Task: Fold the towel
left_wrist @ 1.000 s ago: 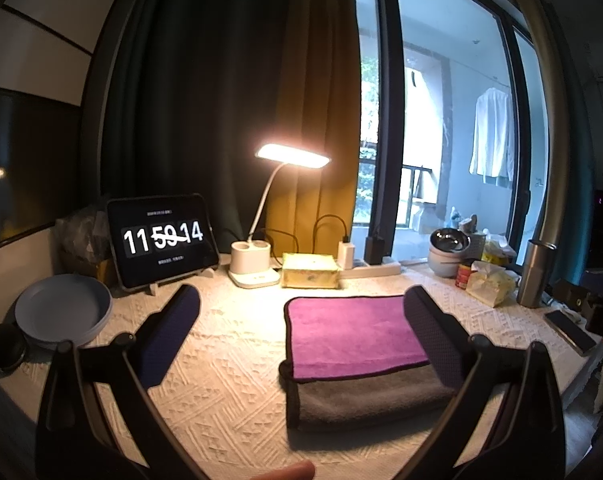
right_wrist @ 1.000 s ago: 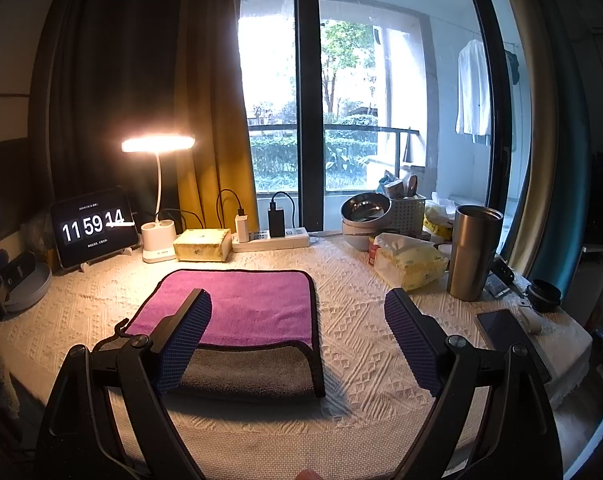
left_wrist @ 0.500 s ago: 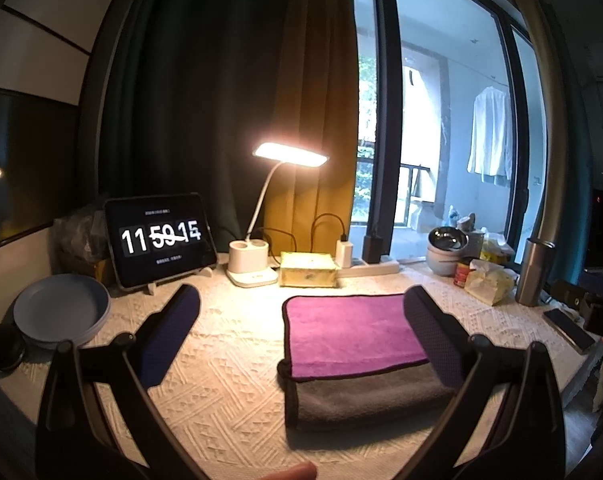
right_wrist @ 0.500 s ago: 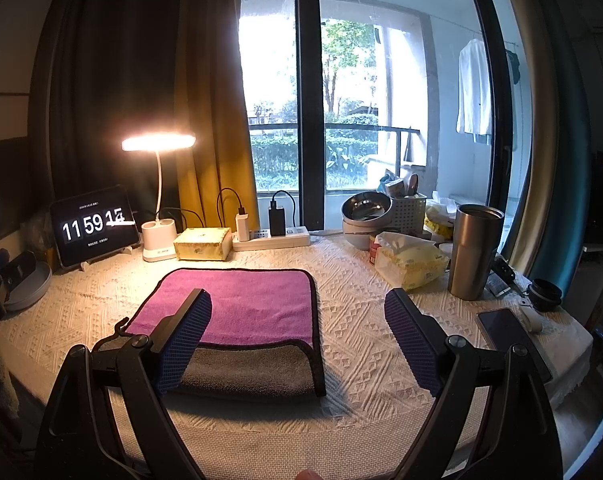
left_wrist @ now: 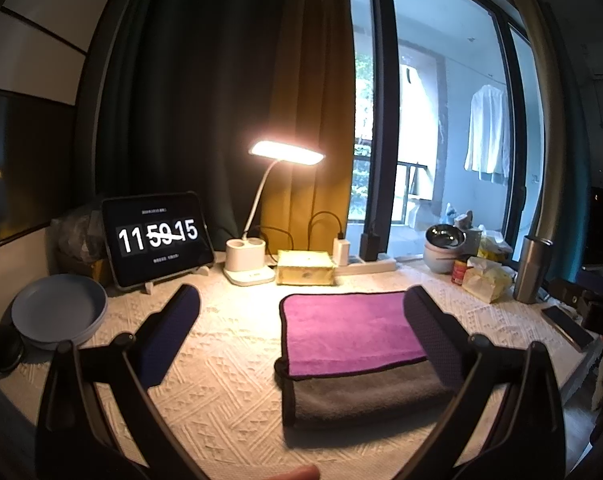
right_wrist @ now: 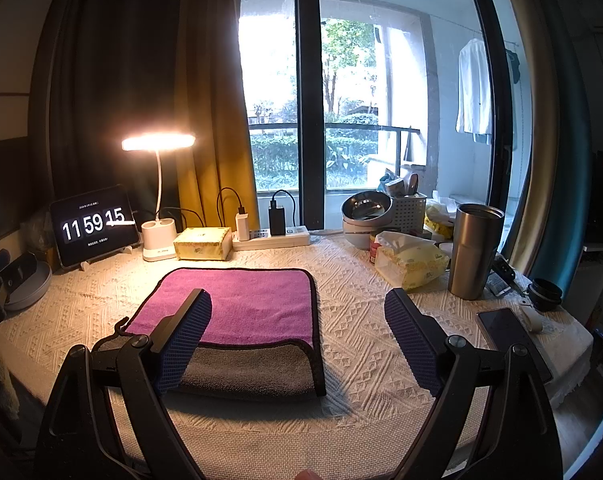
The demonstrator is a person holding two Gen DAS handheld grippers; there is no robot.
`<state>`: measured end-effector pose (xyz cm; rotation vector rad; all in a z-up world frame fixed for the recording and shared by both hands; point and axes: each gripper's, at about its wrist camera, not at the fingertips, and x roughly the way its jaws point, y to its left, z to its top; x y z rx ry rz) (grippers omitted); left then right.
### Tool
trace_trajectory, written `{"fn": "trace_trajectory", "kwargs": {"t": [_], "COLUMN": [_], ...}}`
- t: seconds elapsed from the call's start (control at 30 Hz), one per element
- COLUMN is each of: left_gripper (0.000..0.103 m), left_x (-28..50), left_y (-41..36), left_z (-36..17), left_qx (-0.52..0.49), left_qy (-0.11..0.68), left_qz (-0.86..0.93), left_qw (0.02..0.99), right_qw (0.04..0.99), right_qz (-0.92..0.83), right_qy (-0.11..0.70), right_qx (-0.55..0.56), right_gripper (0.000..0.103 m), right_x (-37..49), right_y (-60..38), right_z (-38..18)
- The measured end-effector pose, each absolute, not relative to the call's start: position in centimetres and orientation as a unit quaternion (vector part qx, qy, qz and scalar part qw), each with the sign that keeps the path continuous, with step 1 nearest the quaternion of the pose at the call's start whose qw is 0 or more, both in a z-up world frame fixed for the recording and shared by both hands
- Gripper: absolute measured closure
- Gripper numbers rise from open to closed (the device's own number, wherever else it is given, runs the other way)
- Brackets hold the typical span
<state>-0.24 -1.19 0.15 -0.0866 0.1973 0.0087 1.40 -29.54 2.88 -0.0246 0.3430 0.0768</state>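
Your left claw (left_wrist: 301, 328) hangs wide apart above the table (left_wrist: 221, 380), gripping nothing; your right claw (right_wrist: 297, 332) is equally wide and empty. The towel (right_wrist: 237, 304) lies folded flat between them, purple face over grey, with the lit lamp (left_wrist: 287, 153) and clock tablet (left_wrist: 157, 240) behind.

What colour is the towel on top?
The towel is purple on top, grey underneath, with dark edging. The right wrist view shows it best.
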Motion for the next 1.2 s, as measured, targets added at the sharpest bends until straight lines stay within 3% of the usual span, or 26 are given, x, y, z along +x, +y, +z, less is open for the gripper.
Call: {"fn": "trace_trajectory", "kwargs": {"t": [0.5, 1.03, 1.2], "left_gripper": [0.001, 0.001, 0.001], "left_x": [0.6, 8.5, 10.2], "left_y": [-1.7, -2.5, -2.2], "left_z": [-0.6, -6.8, -8.2], "left_qx": [-0.041, -0.049, -0.073], "left_qy": [0.121, 0.287, 0.328], "left_qz": [-0.012, -0.027, -0.056], "left_qw": [0.992, 0.956, 0.940], "right_qw": [0.983, 0.955, 0.943], "right_qz": [0.042, 0.067, 0.085], "right_qy": [0.177, 0.287, 0.320], "right_qx": [-0.015, -0.028, -0.044], "right_gripper": [0.012, 0.014, 0.021], "right_x": [1.4, 9.5, 12.1], "right_y": [-29.5, -29.8, -29.8], "right_z": [2.1, -4.2, -6.1]}}
